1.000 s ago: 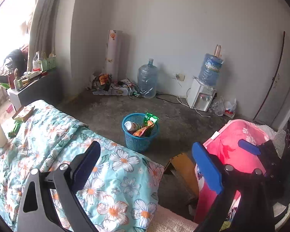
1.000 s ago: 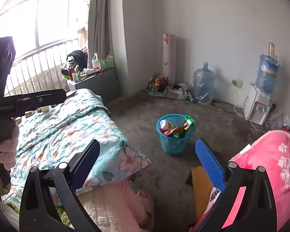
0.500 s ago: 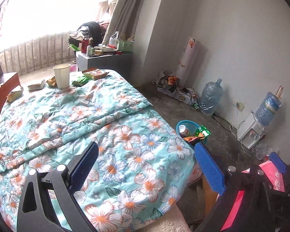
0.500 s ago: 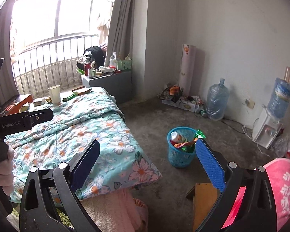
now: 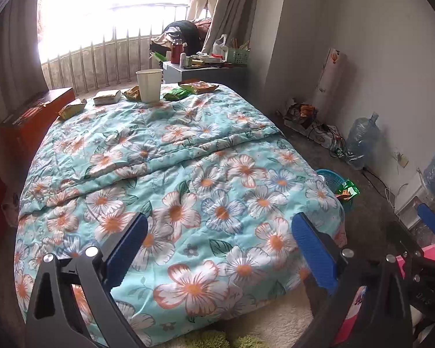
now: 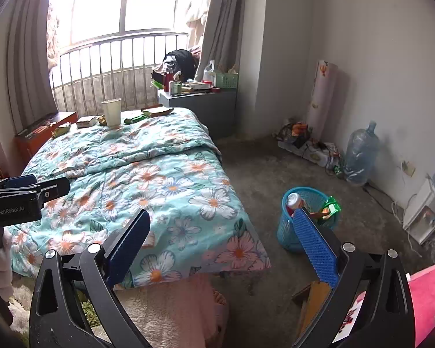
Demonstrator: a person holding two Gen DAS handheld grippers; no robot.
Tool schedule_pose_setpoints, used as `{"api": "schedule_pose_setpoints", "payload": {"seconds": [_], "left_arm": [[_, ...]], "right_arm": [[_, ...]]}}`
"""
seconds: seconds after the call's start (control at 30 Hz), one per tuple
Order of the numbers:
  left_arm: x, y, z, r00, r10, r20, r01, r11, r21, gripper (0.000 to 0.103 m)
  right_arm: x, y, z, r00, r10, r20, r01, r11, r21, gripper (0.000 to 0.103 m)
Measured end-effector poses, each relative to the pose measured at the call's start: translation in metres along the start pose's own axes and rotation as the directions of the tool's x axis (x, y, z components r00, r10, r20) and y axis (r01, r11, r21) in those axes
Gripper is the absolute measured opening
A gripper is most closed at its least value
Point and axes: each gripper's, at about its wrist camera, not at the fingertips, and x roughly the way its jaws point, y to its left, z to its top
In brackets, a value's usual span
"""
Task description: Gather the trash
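Observation:
A white paper cup (image 5: 149,85) stands at the far end of the flowered bed quilt (image 5: 171,174), with snack wrappers (image 5: 198,87) and a small box (image 5: 107,97) around it. The cup (image 6: 112,112) and wrappers (image 6: 134,119) also show in the right wrist view. A blue trash basket (image 6: 308,217) holding a can and wrappers stands on the floor right of the bed; its rim (image 5: 327,174) peeks past the quilt. My left gripper (image 5: 219,249) is open over the near quilt, holding nothing. My right gripper (image 6: 221,239) is open and holds nothing, near the bed's corner.
A grey side table (image 6: 197,107) cluttered with bottles stands by the window. Water jugs (image 6: 361,153), a power strip with cables (image 6: 313,148) and a dispenser (image 6: 426,211) line the right wall. A red box (image 5: 34,113) sits left of the bed. Pink fabric (image 6: 429,298) lies at lower right.
Both grippers have swung left, from facing the basket and wall toward the bed and window. The cup and wrappers came into view. Both stayed open.

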Motion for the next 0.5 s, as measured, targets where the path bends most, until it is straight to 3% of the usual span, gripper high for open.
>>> {"api": "schedule_pose_setpoints", "payload": {"seconds": [0.27, 0.5], "left_arm": [[0.024, -0.011, -0.009, 0.997, 0.035, -0.073, -0.032, 0.999, 0.041, 0.097], [0.043, -0.019, -0.008, 0.991, 0.101, -0.091, -0.093, 0.991, 0.096, 0.097]], "right_arm": [[0.013, 0.007, -0.002, 1.000, 0.017, -0.020, -0.018, 0.999, -0.041, 0.095], [0.030, 0.000, -0.003, 0.999, 0.028, -0.040, -0.029, 0.999, -0.026, 0.095]]}}
